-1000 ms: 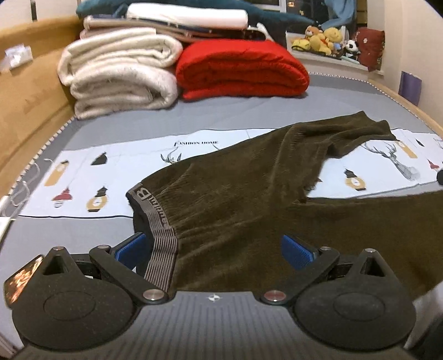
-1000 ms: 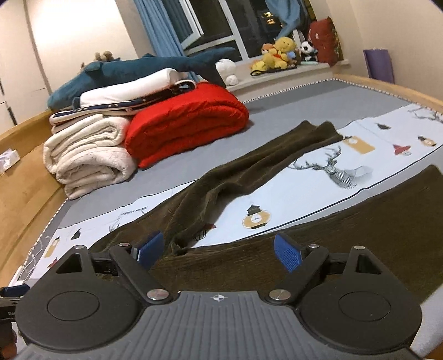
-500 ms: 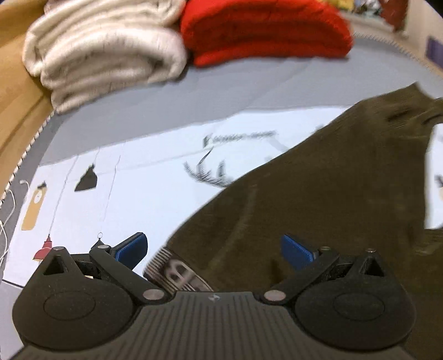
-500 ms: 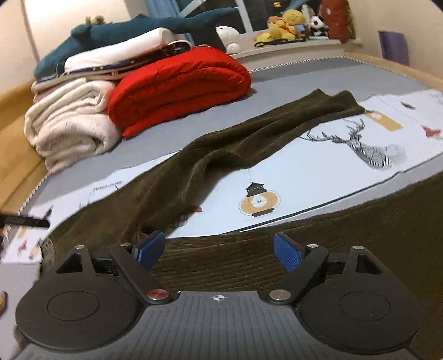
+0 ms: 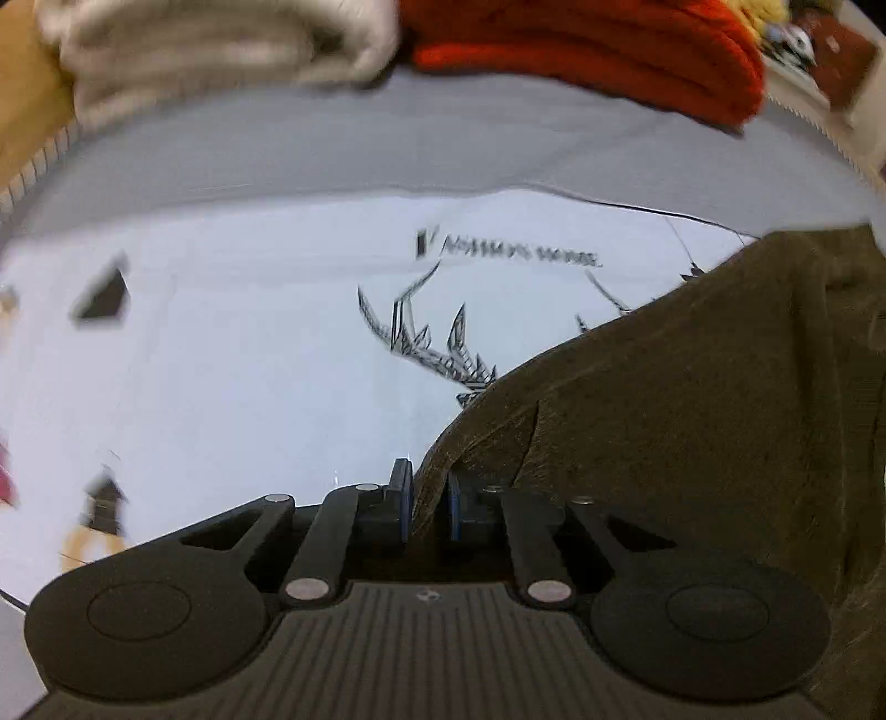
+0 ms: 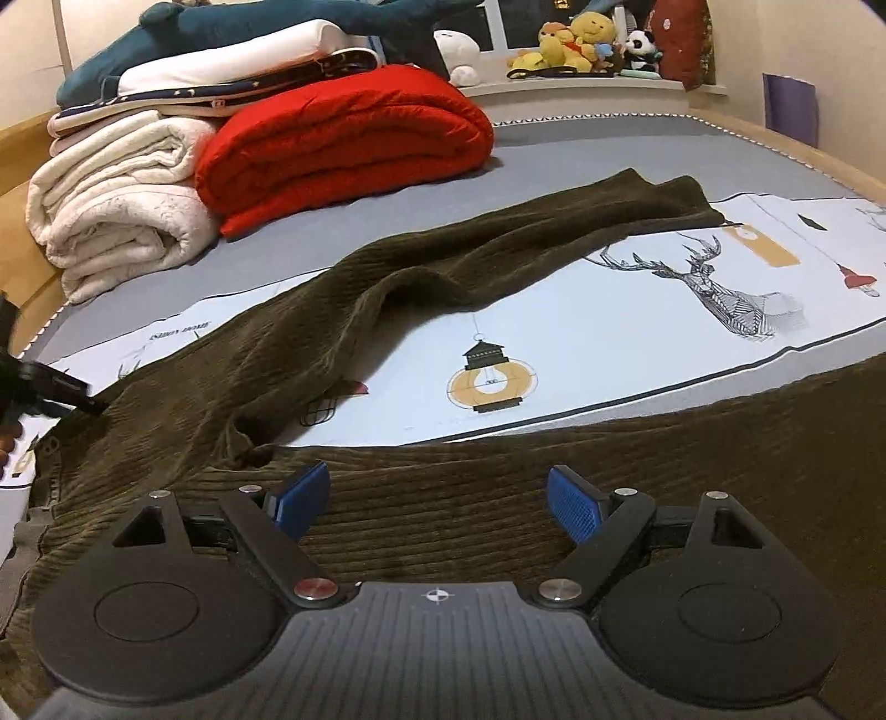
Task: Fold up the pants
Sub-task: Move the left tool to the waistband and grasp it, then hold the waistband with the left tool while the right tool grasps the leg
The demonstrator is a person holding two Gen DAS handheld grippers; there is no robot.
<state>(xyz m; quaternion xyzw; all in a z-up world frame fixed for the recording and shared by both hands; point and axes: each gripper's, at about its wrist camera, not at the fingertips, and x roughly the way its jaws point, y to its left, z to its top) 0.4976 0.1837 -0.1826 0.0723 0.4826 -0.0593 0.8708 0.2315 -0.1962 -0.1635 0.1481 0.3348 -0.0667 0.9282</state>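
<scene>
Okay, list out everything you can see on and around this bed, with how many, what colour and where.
Pants: one, dark olive corduroy, spread across the printed sheet.
Printed sheet: one, pale with deer and lantern pictures, on the grey bed.
Red quilt: one, folded, at the far end.
Cream blankets: folded pile beside the quilt.
Blue shark plush: one, topping the pile.
Soft toys: several, windowsill.
Left claw: black with blue pads, shut on the pants' edge.
Right claw: open, over the near pant leg.

Right tongs (image 6: 437, 501) spread wide above olive corduroy pants (image 6: 343, 310), red quilt (image 6: 343, 138) behind
</scene>
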